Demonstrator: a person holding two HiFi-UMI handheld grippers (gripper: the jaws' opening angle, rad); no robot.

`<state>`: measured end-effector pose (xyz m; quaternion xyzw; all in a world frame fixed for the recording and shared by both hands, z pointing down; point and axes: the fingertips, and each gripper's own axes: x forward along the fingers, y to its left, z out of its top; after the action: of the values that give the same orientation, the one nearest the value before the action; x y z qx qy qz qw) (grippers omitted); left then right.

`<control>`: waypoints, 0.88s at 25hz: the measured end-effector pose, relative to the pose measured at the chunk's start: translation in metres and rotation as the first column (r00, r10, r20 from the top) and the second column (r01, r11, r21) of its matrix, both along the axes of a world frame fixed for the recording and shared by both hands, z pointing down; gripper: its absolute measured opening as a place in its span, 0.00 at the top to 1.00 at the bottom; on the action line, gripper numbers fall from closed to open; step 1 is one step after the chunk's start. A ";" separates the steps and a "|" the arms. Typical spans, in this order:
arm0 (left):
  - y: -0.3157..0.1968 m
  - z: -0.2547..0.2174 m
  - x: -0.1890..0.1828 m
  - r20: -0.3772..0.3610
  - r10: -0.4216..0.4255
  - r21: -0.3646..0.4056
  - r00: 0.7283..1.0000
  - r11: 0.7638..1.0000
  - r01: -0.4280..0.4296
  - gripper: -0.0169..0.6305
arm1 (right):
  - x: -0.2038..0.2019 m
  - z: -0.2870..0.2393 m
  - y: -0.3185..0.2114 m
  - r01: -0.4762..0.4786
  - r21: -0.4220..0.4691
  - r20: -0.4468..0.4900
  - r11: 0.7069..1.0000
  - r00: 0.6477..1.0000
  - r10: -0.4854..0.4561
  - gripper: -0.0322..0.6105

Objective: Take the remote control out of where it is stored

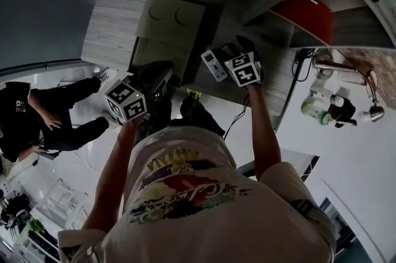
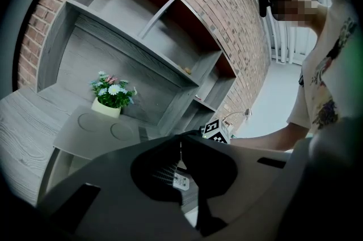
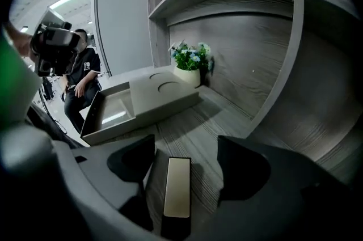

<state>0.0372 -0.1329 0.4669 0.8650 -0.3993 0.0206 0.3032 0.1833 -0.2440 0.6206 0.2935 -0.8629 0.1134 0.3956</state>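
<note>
Because the remote already lies flat on the desk, outside the drawer: the step in hand looks like letting go and drawing clear, and the fetching itself seems as good as done.
remote: lengthwise between the 2 jaws in the right gripper view, far end toward the box, near end hidden under the gripper's body.
right gripper: released, its 2 jaws wide apart with 1 on each side of the remote. A strip of bare desk shows on both sides, and the pads press on nothing.
left gripper: clenched on nothing, tips meeting. It is held off to the person's left, apart from the remote, which shows small through the hollow behind the tips.
box: grey, on the desk by the back panel, with a flower pot at its far end. The drawer is pulled out toward the room and nothing shows inside it.
doing it well: raise the right gripper straight up and keep this width until the tips are above the remote's top face.
avoid: any sideways swing or twist while low, since either jaw would shove the remote along the smooth desk.
risk: whether the gripper's body touches the hidden near end cannot be told, so a backward drag might carry the remote toward the desk edge.
left gripper's part: stay clear of the remote, as 1 gripper is enough here.
</note>
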 end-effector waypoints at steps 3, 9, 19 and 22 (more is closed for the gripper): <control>-0.001 -0.003 0.000 -0.004 0.001 0.006 1.000 1.000 -0.001 0.96 | -0.003 -0.018 -0.001 0.008 0.043 0.025 0.999 1.000 -0.009 0.44; -0.009 -0.009 0.005 -0.018 0.017 0.026 1.000 1.000 -0.017 0.96 | -0.010 -0.056 0.015 0.046 0.061 0.109 0.997 0.993 -0.053 0.87; -0.013 -0.025 0.018 -0.031 0.101 0.066 0.994 0.993 -0.099 0.96 | -0.019 -0.106 0.045 0.014 0.030 0.250 0.999 0.968 -0.021 0.91; -0.011 -0.028 0.021 -0.042 0.121 0.074 0.992 0.990 -0.117 0.96 | -0.018 -0.111 0.050 0.002 0.038 0.255 0.999 0.967 -0.011 0.91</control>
<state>0.0585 -0.1441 0.4391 0.8977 -0.3403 0.0042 0.2797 0.1650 -0.1943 0.5096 0.2810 -0.9094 0.1329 0.2762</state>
